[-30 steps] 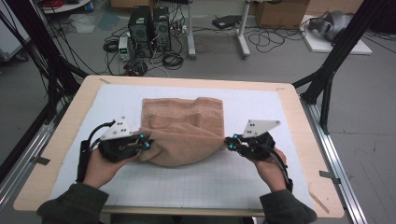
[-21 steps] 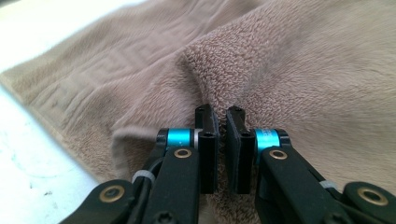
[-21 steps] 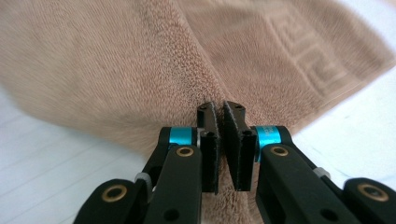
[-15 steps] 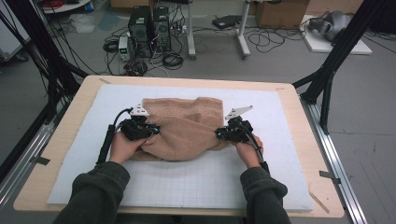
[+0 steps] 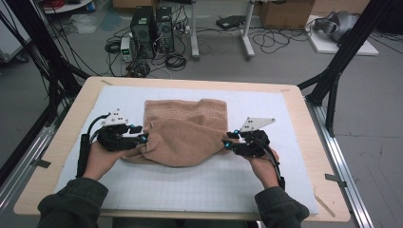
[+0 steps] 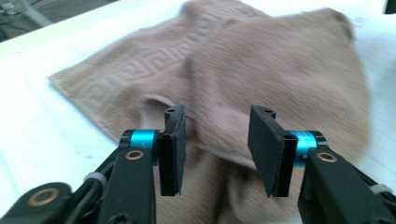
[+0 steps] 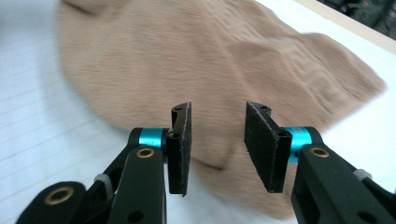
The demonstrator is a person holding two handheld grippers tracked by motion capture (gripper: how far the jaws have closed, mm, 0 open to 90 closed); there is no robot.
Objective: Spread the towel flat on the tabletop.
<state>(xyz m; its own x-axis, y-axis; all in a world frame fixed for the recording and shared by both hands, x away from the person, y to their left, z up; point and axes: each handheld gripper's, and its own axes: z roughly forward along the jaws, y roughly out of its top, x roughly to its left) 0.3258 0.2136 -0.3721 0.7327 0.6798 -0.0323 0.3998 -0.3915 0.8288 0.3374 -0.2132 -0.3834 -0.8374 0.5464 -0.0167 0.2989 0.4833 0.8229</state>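
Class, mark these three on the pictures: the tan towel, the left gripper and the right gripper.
tan towel (image 5: pixel 185 135), high view, middle of the folded cloth.
left gripper (image 6: pixel 215 149), left gripper view, gap between its open jaws.
right gripper (image 7: pixel 218 142), right gripper view, gap between its open jaws.

One camera overhead, two down at the jaws.
We look forward and down on the table (image 5: pixel 294 95); both close, somewhat blurred gripper views share the brown towel (image 5: pixel 185 130).

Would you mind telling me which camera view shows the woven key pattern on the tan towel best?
The left gripper view: the tan towel shows its key-pattern band close and fairly sharp. The high view has the whole towel with the band small along the far edge. The right gripper view shows blurred plain pile.
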